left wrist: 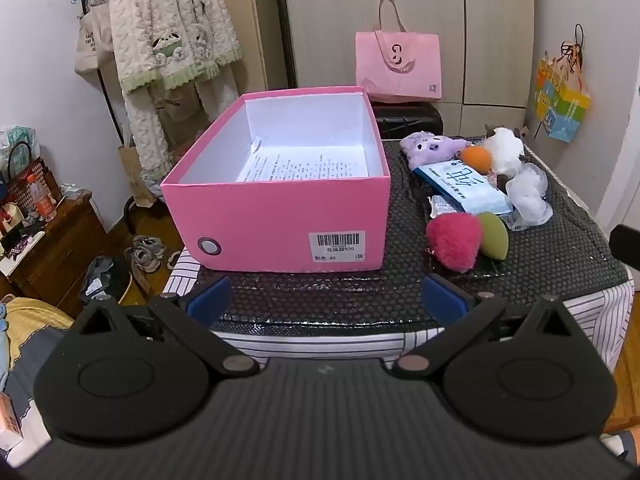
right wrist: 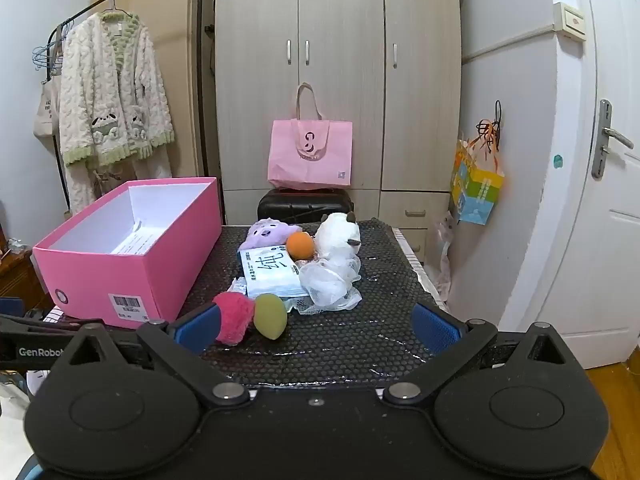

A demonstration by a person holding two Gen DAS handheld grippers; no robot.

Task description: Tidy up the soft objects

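Note:
An open pink box point(left wrist: 276, 216) point(right wrist: 104, 276) stands on the black bubble mat point(left wrist: 360, 296) point(right wrist: 340, 344), with only a printed sheet inside. To its right lie a red pompom point(left wrist: 454, 240) point(right wrist: 234, 320), a green sponge point(left wrist: 494, 236) point(right wrist: 271, 316), an orange ball point(left wrist: 476, 159) point(right wrist: 301, 246), a purple plush point(left wrist: 434, 150) point(right wrist: 266, 232), a white plush point(left wrist: 504, 150) point(right wrist: 338, 236), a wipes pack point(left wrist: 464, 186) point(right wrist: 272, 276) and a white mesh puff point(left wrist: 528, 196) point(right wrist: 330, 284). My left gripper point(left wrist: 326, 300) hovers open before the box. My right gripper point(right wrist: 318, 326) hovers open near the pompom.
A pink tote bag point(left wrist: 398, 66) point(right wrist: 310, 154) sits on a black suitcase point(right wrist: 306, 206) behind the table. A fleece robe point(left wrist: 168, 40) point(right wrist: 108, 112) hangs at the left. A wardrobe point(right wrist: 340, 60) fills the back, and a door point(right wrist: 600, 200) stands on the right. The other gripper's arm point(right wrist: 40, 340) shows at the left edge.

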